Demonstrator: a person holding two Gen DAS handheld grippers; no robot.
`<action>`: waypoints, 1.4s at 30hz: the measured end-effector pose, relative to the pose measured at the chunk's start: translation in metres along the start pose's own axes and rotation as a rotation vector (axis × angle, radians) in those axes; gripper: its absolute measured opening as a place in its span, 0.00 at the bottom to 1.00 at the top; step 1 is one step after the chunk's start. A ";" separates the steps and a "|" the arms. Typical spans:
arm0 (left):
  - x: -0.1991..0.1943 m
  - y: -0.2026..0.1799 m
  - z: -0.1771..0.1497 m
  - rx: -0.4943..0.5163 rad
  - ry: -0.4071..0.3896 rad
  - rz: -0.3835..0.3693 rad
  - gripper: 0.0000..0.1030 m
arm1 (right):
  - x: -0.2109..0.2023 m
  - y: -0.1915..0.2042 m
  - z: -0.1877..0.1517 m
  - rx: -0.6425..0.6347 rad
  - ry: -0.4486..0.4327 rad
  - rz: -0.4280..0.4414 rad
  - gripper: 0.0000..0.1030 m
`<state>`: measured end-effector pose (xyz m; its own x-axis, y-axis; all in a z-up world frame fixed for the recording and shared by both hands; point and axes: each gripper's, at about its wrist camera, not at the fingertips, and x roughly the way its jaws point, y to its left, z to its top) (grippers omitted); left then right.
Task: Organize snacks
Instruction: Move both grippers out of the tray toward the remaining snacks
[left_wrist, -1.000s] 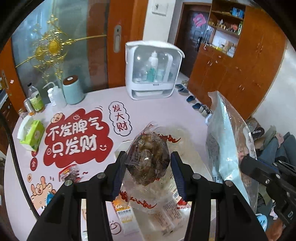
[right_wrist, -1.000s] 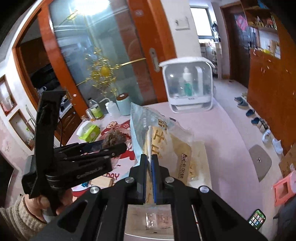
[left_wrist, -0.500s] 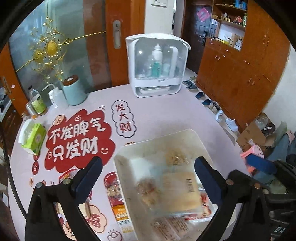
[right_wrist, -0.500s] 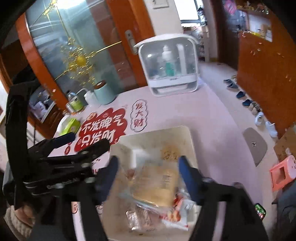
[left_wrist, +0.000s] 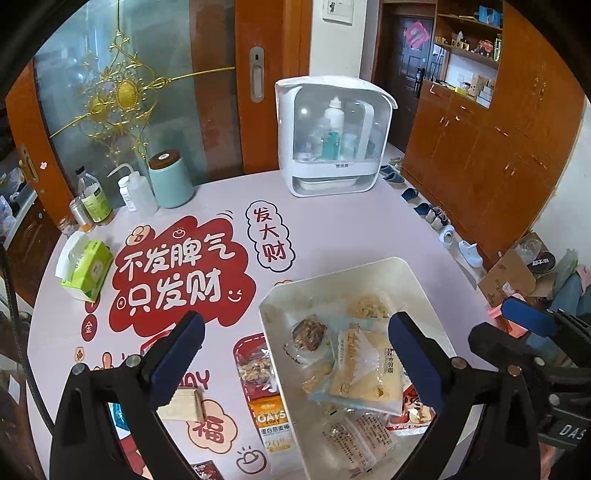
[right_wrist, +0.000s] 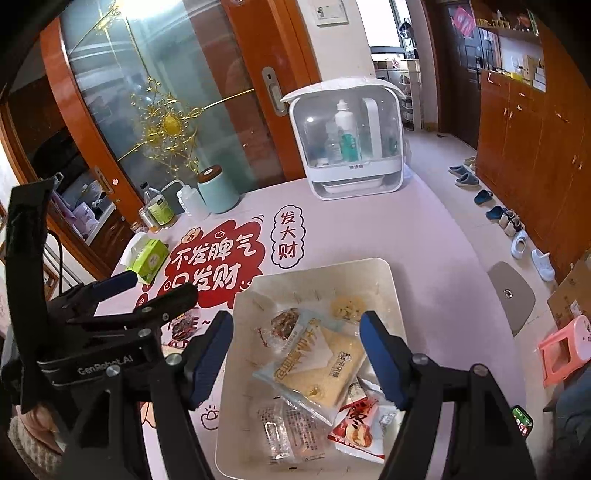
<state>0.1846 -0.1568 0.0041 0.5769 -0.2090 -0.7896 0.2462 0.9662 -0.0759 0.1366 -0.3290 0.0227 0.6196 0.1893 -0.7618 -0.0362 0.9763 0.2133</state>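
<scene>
A white square tray (left_wrist: 373, 269) (right_wrist: 380, 273) on the pink table holds several snack packs. A pale blue bag of yellow cake (left_wrist: 364, 369) (right_wrist: 319, 363) lies on top in the middle. A clear pack of dark nuts (left_wrist: 308, 334) (right_wrist: 282, 325) lies beside it on its left. A red packet (right_wrist: 356, 430) and a clear wrapped bar (right_wrist: 284, 435) lie at the tray's near side. My left gripper (left_wrist: 295, 354) is open and empty above the tray's left edge. My right gripper (right_wrist: 297, 356) is open and empty above the tray.
A snack packet (left_wrist: 271, 413) and a small tan block (left_wrist: 183, 404) lie on the table left of the tray. A white bottle cabinet (left_wrist: 334, 136), a teal canister (left_wrist: 170, 177), bottles (left_wrist: 94, 197) and a green tissue box (left_wrist: 88, 269) stand further back. The table edge is on the right.
Both grippers opened and let go: the nut pack from the left and the cake bag from the right now lie in the tray. Both grippers have pulled back above it.
</scene>
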 end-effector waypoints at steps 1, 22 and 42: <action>-0.003 0.002 -0.001 0.002 -0.003 0.001 0.96 | 0.000 0.002 -0.001 0.000 0.002 -0.006 0.70; -0.110 0.103 -0.017 -0.008 -0.118 0.129 0.98 | -0.037 0.070 0.000 -0.048 -0.064 -0.007 0.70; -0.114 0.279 -0.071 -0.075 -0.046 0.094 0.98 | 0.008 0.239 -0.059 -0.246 0.032 0.010 0.70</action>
<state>0.1324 0.1475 0.0298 0.6306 -0.1224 -0.7664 0.1319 0.9900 -0.0496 0.0869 -0.0876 0.0312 0.5931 0.1983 -0.7804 -0.2345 0.9697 0.0682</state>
